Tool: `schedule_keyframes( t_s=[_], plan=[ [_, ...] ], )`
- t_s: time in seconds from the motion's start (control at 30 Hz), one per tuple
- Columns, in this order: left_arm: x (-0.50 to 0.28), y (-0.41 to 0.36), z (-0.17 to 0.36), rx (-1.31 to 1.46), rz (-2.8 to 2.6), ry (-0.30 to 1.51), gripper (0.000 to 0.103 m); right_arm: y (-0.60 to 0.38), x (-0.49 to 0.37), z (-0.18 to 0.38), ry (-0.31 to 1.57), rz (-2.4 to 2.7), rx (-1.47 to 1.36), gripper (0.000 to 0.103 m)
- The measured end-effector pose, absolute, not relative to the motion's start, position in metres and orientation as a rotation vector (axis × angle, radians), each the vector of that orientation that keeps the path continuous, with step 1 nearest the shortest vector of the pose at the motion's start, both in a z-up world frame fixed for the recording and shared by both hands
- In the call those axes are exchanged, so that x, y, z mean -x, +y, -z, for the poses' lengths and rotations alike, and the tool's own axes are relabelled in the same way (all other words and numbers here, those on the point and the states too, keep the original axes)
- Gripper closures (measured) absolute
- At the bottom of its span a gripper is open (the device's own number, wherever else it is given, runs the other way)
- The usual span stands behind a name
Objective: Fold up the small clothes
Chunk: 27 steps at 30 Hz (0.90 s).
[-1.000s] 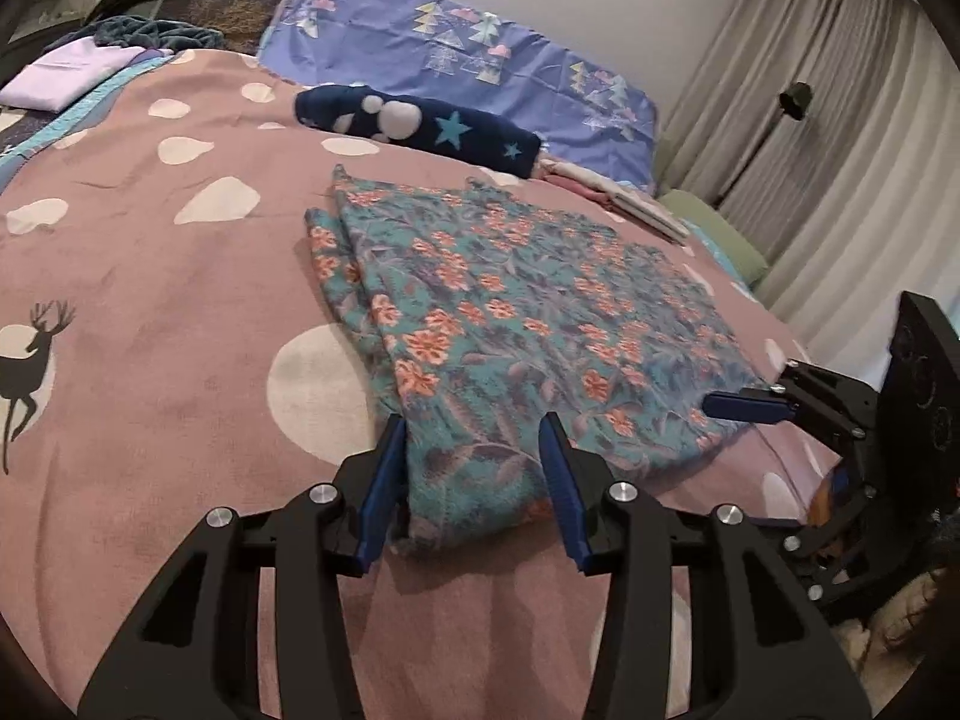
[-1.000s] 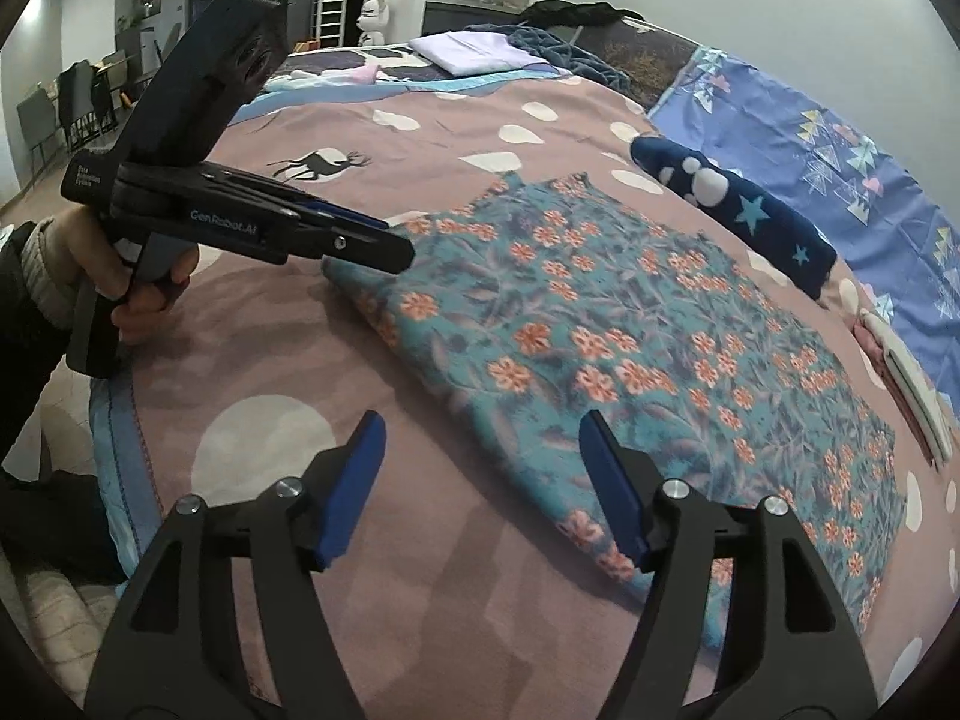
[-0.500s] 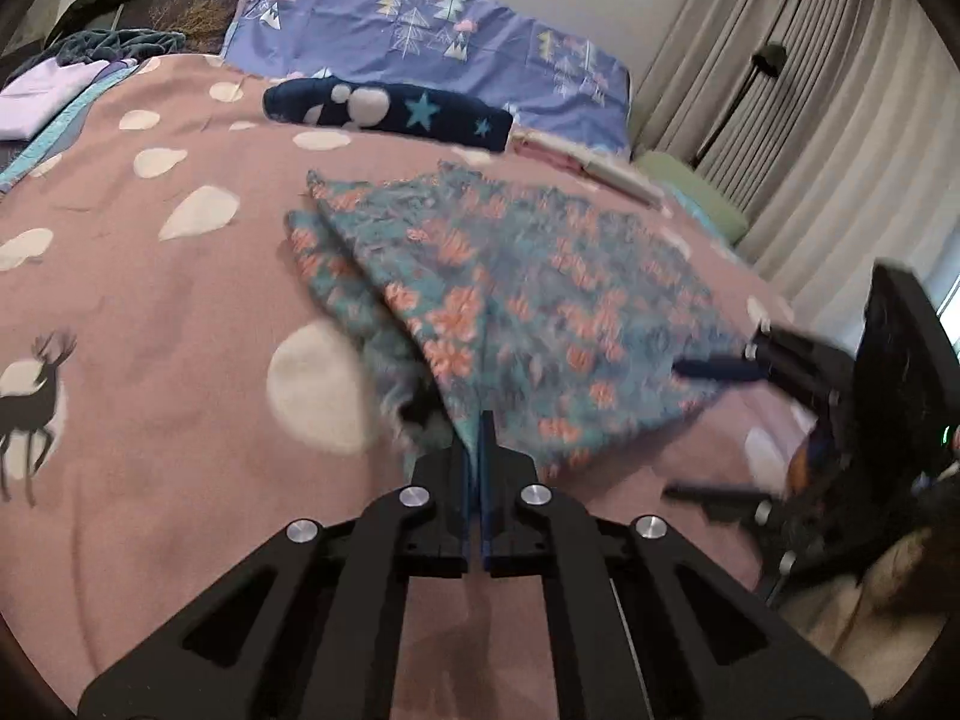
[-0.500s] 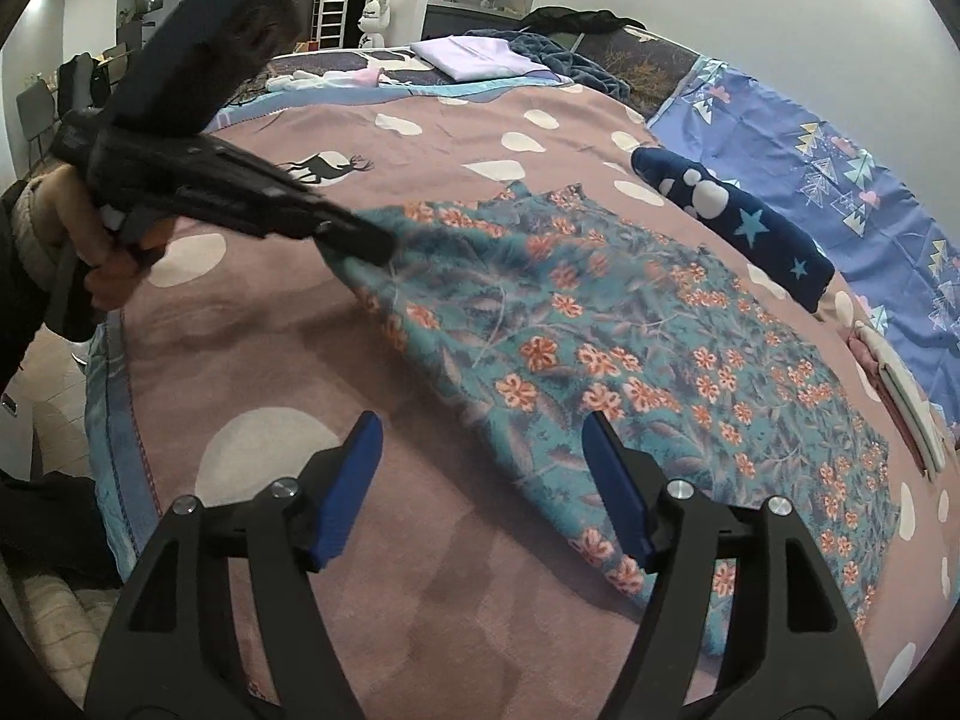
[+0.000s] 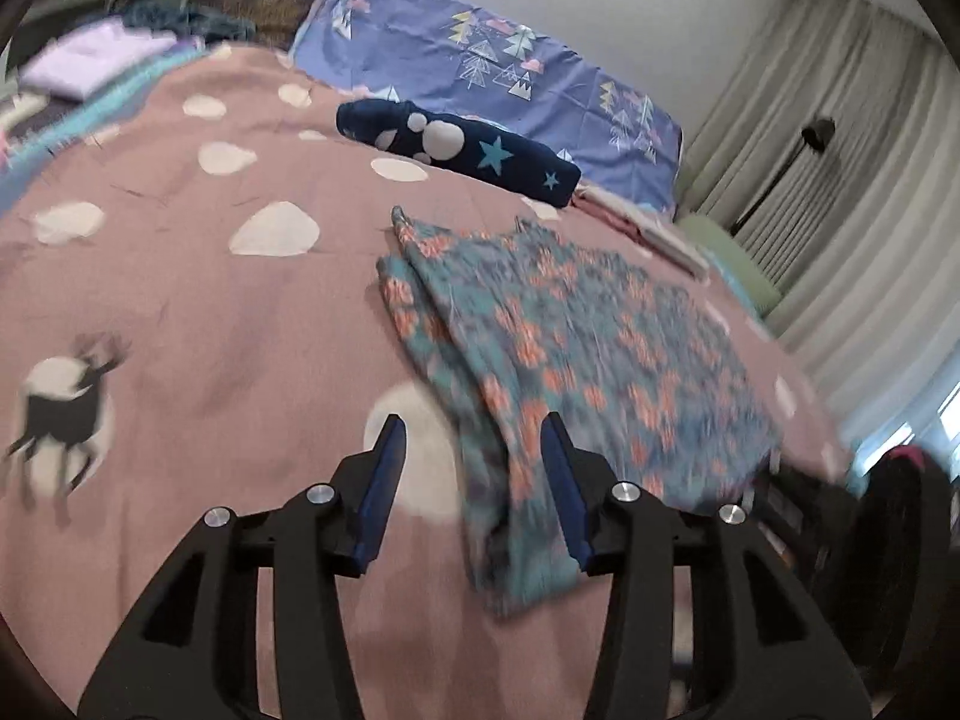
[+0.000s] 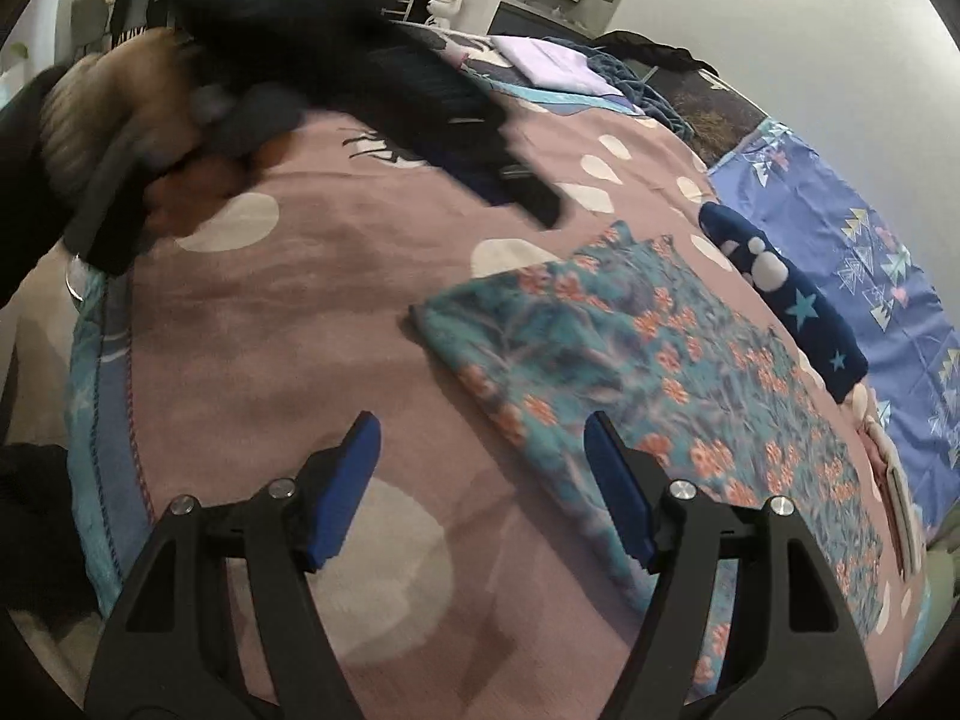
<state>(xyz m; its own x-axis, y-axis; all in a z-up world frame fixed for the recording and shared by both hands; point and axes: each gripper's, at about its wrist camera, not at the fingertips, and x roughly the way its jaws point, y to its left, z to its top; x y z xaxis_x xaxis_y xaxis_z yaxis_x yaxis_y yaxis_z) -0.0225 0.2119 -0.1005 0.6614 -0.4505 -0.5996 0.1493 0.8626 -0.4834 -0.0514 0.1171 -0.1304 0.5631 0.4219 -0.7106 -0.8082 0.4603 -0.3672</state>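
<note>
Teal floral fabric, a small garment (image 5: pixel 576 354), lies folded lengthwise on the pink bedspread (image 5: pixel 198 312) in the left wrist view, its near end just ahead of the left gripper (image 5: pixel 474 450), whose jaws have just been opening and now stand about half apart, holding nothing; a careless re-grip could catch only the top layer and drag the fold askew. From the right wrist view the right gripper (image 6: pixel 483 456) hovers wide open and empty at the garment's near edge (image 6: pixel 540 420), and a bite there may pinch bedspread along with cloth, while the left gripper, blurred, crosses above.
</note>
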Motion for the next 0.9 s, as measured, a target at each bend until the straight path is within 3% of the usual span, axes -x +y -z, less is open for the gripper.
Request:
schedule_keyframes(
  t_s=[0.13, 0.23, 0.27, 0.3, 0.43, 0.5, 0.57, 0.6, 0.73, 0.8, 0.9],
  plan=[
    [-0.036, 0.215, 0.127, 0.545, 0.422, 0.887, 0.056, 0.128, 0.049, 0.133, 0.578, -0.809, 0.763, 0.032],
    [-0.069, 0.215, 0.139, 0.615, 0.454, 0.870, 0.058, 0.135, 0.045, 0.133, 0.570, -0.798, 0.767, 0.033],
    [-0.077, 0.216, 0.140, 0.642, 0.453, 0.863, 0.074, 0.138, 0.044, 0.134, 0.563, -0.789, 0.774, 0.034],
    [-0.084, 0.217, 0.142, 0.670, 0.448, 0.860, 0.098, 0.142, 0.042, 0.135, 0.553, -0.778, 0.784, 0.035],
    [-0.090, 0.228, 0.131, 0.742, 0.419, 0.753, 0.098, 0.159, 0.036, 0.139, 0.512, -0.742, 0.819, 0.043],
    [-0.090, 0.227, 0.134, 0.722, 0.411, 0.752, 0.098, 0.168, 0.032, 0.146, 0.513, -0.738, 0.838, 0.057],
    [-0.092, 0.223, 0.150, 0.694, 0.374, 0.809, 0.098, 0.174, 0.031, 0.147, 0.544, -0.780, 0.830, 0.089],
    [-0.093, 0.225, 0.156, 0.716, 0.380, 0.813, 0.098, 0.175, 0.032, 0.147, 0.543, -0.778, 0.837, 0.094],
    [-0.096, 0.232, 0.159, 0.763, 0.412, 0.804, 0.097, 0.171, 0.038, 0.141, 0.544, -0.806, 0.806, 0.097],
    [-0.097, 0.232, 0.160, 0.767, 0.415, 0.804, 0.095, 0.165, 0.041, 0.135, 0.563, -0.848, 0.752, 0.103],
    [-0.097, 0.236, 0.164, 0.793, 0.427, 0.803, 0.095, 0.154, 0.058, 0.127, 0.517, -0.859, 0.736, 0.103]
  ],
)
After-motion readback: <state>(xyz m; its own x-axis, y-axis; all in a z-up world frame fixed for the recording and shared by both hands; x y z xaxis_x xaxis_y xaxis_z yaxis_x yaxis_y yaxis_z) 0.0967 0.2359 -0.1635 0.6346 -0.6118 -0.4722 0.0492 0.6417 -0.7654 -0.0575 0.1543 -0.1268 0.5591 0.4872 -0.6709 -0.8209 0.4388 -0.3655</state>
